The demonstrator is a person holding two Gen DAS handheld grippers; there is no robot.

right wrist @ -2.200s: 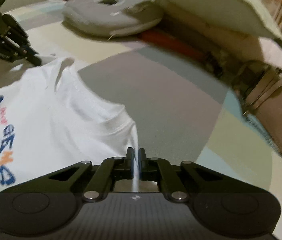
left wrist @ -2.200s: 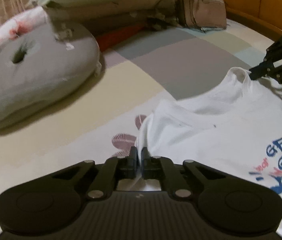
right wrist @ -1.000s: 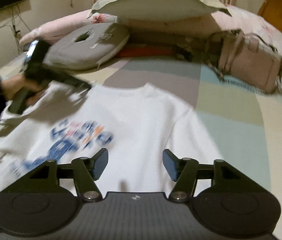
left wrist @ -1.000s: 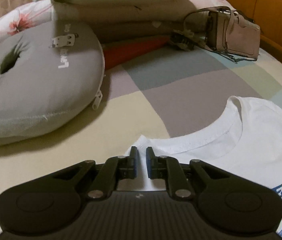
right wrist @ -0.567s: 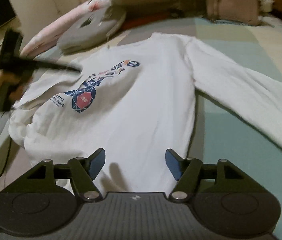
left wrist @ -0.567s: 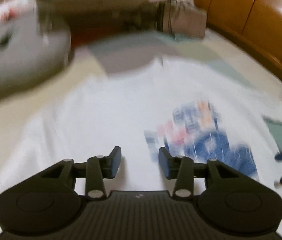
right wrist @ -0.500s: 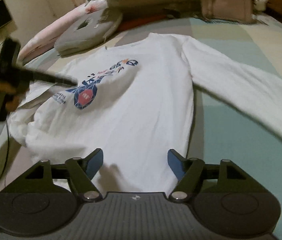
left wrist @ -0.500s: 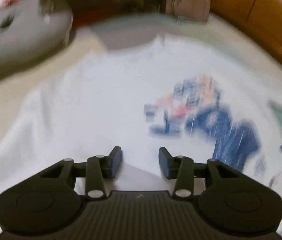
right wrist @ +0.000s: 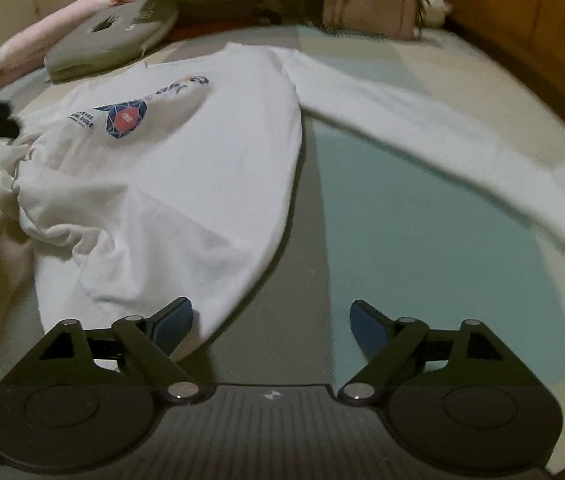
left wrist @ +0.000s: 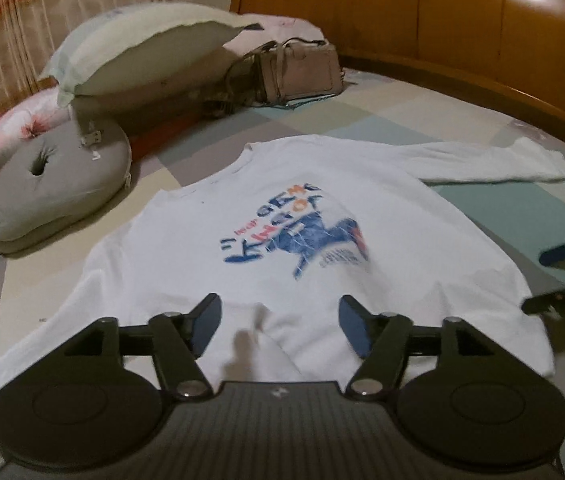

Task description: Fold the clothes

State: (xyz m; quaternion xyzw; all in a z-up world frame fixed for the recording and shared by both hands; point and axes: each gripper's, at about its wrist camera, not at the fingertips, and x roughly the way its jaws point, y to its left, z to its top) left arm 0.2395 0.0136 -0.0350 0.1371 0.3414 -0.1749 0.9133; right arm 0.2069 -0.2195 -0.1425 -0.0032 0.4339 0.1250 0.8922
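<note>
Bed (left wrist: pixel 382 120) held shirt (left wrist: pixel 210 248) spread flat, unfolded; left gripper (left wrist: pixel 278 322) and right gripper (right wrist: pixel 270 322) fingers released, empty. Next: probably grasp sleeve (right wrist: pixel 422 132), fold inward.

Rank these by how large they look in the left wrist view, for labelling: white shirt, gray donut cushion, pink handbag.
1. white shirt
2. gray donut cushion
3. pink handbag; it lies farther away, so its true size is unsure.
</note>
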